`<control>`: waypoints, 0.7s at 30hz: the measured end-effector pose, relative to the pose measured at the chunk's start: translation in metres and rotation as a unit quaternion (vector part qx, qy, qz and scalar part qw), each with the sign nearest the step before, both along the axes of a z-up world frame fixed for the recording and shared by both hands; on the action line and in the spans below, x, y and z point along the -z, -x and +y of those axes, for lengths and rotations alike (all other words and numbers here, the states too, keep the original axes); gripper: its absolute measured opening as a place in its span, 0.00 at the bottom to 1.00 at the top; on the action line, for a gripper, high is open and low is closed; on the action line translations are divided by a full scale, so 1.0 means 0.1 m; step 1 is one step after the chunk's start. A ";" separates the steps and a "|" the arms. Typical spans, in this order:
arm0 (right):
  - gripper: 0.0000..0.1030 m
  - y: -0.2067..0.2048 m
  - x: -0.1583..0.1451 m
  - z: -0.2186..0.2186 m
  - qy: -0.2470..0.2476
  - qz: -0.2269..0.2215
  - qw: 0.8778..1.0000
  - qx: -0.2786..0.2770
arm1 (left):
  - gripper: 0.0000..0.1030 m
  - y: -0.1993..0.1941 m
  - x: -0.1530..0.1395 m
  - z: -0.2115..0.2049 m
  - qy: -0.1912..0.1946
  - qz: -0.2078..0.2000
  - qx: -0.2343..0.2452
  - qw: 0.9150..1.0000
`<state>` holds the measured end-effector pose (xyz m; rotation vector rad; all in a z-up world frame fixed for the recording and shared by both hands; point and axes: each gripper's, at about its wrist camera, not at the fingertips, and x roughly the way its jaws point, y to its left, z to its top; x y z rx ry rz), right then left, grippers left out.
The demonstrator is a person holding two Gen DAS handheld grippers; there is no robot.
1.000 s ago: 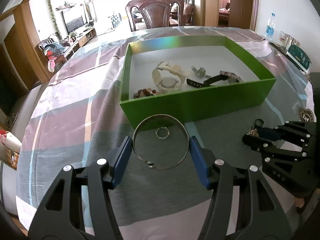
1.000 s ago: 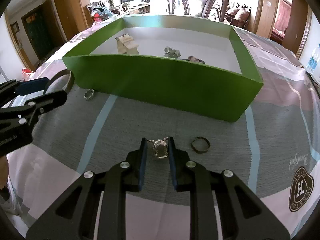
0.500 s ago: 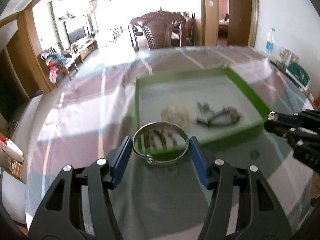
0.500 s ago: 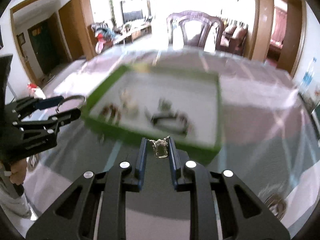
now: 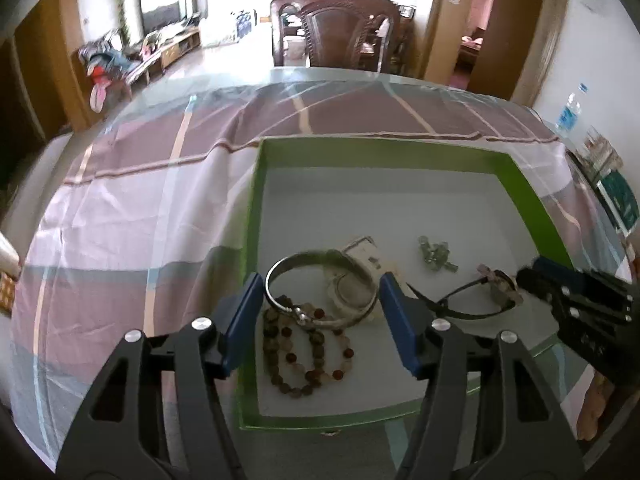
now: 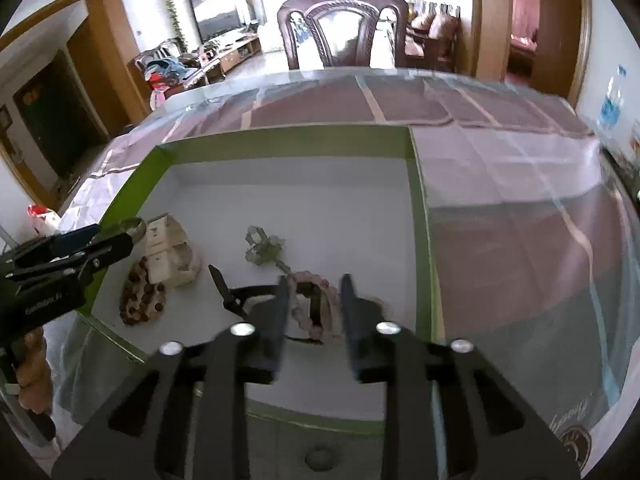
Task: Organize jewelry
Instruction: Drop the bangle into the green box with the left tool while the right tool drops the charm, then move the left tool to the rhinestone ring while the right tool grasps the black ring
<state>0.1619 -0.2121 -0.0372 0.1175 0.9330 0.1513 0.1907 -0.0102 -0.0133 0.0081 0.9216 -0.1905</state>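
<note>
A green box with a white floor lies under both grippers. My left gripper hovers over its near left part. Its jaws are opening, and a silver bangle hangs tilted between the blue pads, which no longer seem to press it. Below lie a brown bead bracelet and a cream bracelet. My right gripper is blurred, its jaws opening with nothing between them. Under it are a pink bead bracelet and a black strap. The small charm is not visible.
A grey crystal piece rests mid-box. A small ring lies on the striped tablecloth in front of the box. A dark wooden chair stands beyond the table and a water bottle at far right.
Both grippers rose from the cloth and moved forward over the box. The bangle came along in the left gripper. The right jaws spread and the charm between them is gone from view.
</note>
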 end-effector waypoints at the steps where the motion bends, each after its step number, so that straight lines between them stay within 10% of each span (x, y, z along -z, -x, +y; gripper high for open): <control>1: 0.45 0.05 -0.05 -0.02 -0.005 -0.006 1.000 -0.001 | 0.63 0.02 -0.02 0.04 0.012 0.002 0.003 1.000; 8: 0.58 0.53 -0.25 -0.10 0.003 -0.013 1.000 -0.018 | 0.71 0.53 -0.16 0.00 -0.029 -0.026 0.027 0.999; 21: 0.57 0.88 0.42 0.16 0.098 0.045 0.992 -0.062 | 0.71 0.85 0.49 -0.26 -0.093 0.024 0.075 0.993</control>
